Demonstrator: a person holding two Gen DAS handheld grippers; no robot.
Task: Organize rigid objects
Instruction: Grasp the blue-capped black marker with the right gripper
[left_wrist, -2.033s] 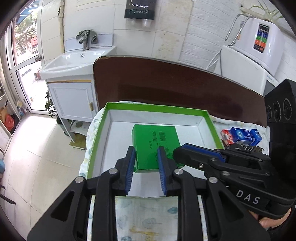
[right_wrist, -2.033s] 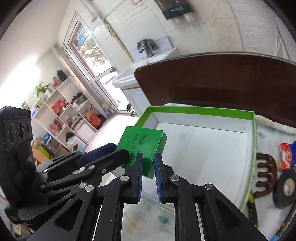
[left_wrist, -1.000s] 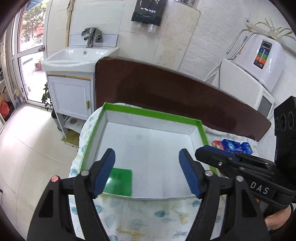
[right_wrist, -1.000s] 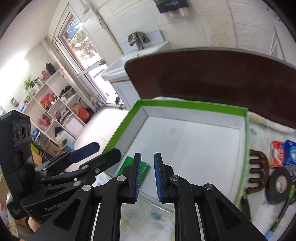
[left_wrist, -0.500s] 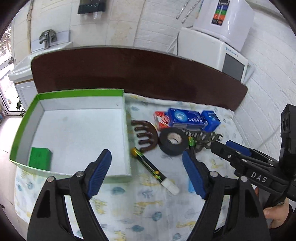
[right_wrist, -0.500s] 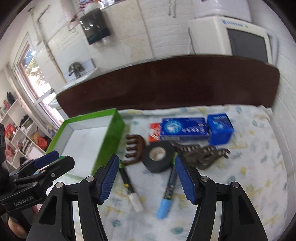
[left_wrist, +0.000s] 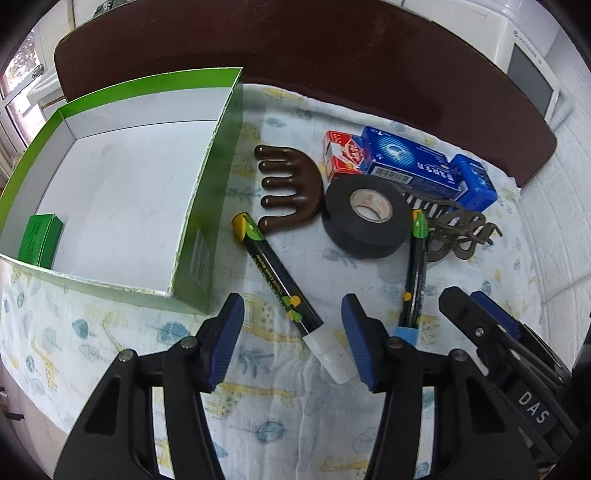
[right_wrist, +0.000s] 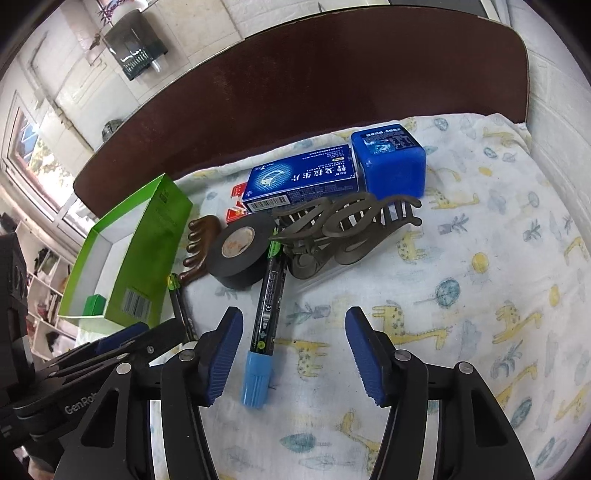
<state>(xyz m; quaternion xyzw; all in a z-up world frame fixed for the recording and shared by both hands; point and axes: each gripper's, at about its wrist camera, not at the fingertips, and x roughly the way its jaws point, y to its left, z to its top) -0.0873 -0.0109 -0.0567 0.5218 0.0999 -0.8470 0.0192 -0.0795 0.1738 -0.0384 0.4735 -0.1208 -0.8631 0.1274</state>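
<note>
A white-capped black marker (left_wrist: 284, 291) lies on the printed cloth, its cap end between the fingers of my left gripper (left_wrist: 291, 332). The jaws are closing; the pads do not touch it. A blue-capped marker (right_wrist: 267, 306) lies between the fingers of my right gripper (right_wrist: 291, 332), nearer the left pad. Those jaws are closing too, with no contact. The green tray (left_wrist: 218, 155) holds a small green box (left_wrist: 40, 240) in its near left corner. Behind the markers lie a black tape roll (left_wrist: 365, 218), a brown comb (left_wrist: 291, 192) and a hair claw (right_wrist: 343, 229).
Blue cartons (right_wrist: 306, 181) and a red pack (left_wrist: 341, 157) sit at the back by the dark headboard (left_wrist: 332, 66). The two grippers stand close side by side. Bare cloth (right_wrist: 480, 295) stretches to the right.
Both grippers swung right from over the tray and sank toward the markers. The green box stays in the tray. The right jaws opened; the left jaws have narrowed.
</note>
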